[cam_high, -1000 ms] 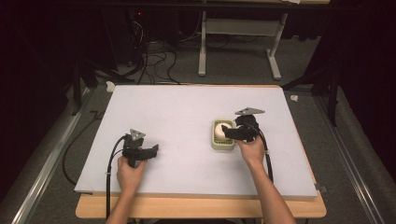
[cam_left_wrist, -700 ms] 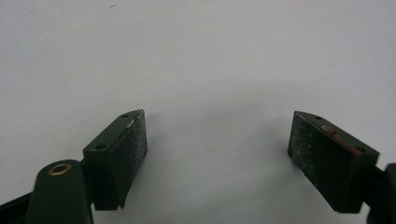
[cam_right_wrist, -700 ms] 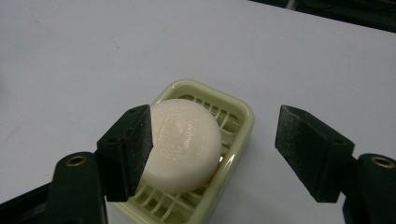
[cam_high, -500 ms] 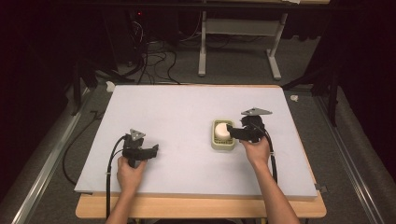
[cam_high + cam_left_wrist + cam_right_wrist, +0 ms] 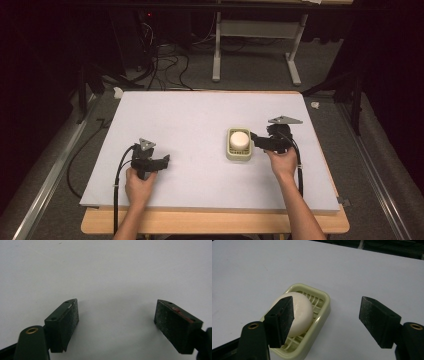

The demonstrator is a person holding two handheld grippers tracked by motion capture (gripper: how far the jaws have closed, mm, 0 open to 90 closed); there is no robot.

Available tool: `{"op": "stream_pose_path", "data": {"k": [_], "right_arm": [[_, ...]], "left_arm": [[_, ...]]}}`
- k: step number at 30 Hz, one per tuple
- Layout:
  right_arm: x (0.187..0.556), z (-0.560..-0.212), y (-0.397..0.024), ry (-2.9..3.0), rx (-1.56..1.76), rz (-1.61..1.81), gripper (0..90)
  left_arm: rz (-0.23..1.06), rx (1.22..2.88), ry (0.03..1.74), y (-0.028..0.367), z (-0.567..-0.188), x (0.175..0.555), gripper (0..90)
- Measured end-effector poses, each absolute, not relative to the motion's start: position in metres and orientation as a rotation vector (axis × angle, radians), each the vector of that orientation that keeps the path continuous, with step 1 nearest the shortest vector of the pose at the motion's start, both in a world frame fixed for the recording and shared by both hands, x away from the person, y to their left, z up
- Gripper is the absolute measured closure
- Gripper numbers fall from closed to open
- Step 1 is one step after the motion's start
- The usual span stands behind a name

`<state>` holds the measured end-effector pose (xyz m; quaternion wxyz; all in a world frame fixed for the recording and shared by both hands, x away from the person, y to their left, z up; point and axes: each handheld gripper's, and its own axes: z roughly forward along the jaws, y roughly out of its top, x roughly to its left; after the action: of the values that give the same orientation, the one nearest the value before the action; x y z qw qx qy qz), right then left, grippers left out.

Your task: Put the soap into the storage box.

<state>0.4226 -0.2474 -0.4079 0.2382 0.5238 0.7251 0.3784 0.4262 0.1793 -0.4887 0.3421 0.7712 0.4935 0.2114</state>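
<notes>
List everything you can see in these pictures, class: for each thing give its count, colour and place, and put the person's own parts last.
Soap dish: one, pale green, slatted, right of table centre.
Soap bar: one, white, rounded, lying in the soap dish.
Table: one, white top with wooden front edge.
Stand: one, grey metal, on the floor beyond the table.
Cables: several, black, on the floor at the back left.
Left gripper: one, black, open, over bare table at front left.
Right gripper: one, black, open, beside the soap dish.
Hands: two, each holding a gripper.
</notes>
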Motion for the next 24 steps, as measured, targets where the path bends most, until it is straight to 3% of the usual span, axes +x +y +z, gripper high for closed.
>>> {"op": "stream_pose_path", "data": {"k": [24], "right_arm": [[0.404,-0.404,-0.279,1.908,1.467,1.072,29.2]], "left_arm": [[0.550,2.005,1.283,0.179,-0.489,0.426,20.1]]}}
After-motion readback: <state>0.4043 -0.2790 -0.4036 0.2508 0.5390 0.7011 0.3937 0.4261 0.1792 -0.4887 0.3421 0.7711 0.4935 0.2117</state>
